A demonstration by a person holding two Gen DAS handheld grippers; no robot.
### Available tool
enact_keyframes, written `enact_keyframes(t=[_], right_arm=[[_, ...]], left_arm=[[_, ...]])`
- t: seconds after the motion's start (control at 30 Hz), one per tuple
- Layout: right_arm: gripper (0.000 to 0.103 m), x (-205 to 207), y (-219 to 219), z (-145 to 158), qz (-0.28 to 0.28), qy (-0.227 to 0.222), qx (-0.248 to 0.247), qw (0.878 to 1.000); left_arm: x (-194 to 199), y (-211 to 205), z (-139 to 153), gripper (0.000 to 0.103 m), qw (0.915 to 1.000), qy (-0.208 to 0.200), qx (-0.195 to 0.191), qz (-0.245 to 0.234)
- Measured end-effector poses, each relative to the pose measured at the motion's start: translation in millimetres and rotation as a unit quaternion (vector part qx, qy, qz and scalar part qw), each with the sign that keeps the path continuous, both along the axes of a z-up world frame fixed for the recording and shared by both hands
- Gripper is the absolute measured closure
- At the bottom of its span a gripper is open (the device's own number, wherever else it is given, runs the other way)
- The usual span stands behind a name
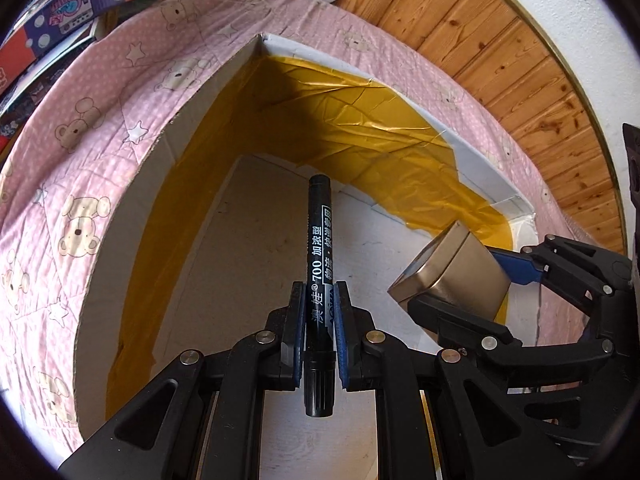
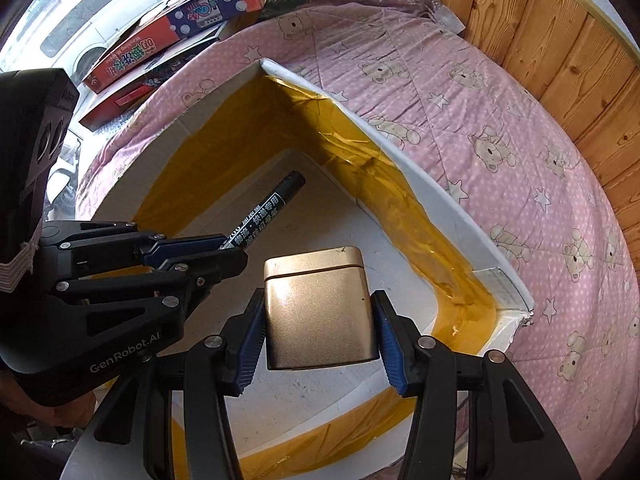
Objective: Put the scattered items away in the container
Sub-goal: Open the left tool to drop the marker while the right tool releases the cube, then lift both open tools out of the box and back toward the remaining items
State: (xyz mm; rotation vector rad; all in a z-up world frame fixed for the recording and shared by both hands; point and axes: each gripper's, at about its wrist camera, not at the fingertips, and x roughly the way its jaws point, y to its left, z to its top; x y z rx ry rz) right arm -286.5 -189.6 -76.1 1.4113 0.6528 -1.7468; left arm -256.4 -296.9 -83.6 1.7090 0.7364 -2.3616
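- Left gripper (image 1: 319, 300) is pinching a black marker (image 1: 319, 240) between its blue-padded fingers (image 1: 298, 320); the barrel is pointing toward 12 o'clock in the left wrist view, over the box floor.
- Marker is reading "700" with white Chinese characters along the barrel.
- Right gripper (image 2: 320, 316) is clamping a gold metal tin (image 2: 318, 304) by its side walls, lid end toward 12 o'clock.
- Both items are hanging above the open white cardboard box (image 2: 440, 196), which is carrying yellow tape on its inner walls.
- Box is sitting on a pink bear-print quilt (image 2: 500, 120).
- Left gripper body is showing "GenRobot.AI".
- A red-and-blue printed carton (image 2: 180, 24) is lying at 11 o'clock.
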Motion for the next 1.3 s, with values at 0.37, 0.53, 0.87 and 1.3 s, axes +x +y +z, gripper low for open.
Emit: enact_keyframes(t=[0.37,0.53,0.87,1.3], right_arm=[[0.050,-11,-5,-15,0.012,0.032,0.042,0.999],[0.042,-10,5,-3,-0.008,0.039,0.030,0.999],[0.042,42,45,30,-0.073,0.024,-0.072,0.994],[0.041,116,84,43,-0.122,0.009,-0.141,0.982]], left_arm=[[-17,-6,-25,0.077,0.9992,-0.014,0.008,0.036],[-16,-3,-15,0.061,0.9994,-0.008,0.003,0.034],[-3,11,16,0.053,0.9994,0.007,-0.031,0.013],[14,26,44,0.041,0.9963,0.005,-0.085,-0.011]])
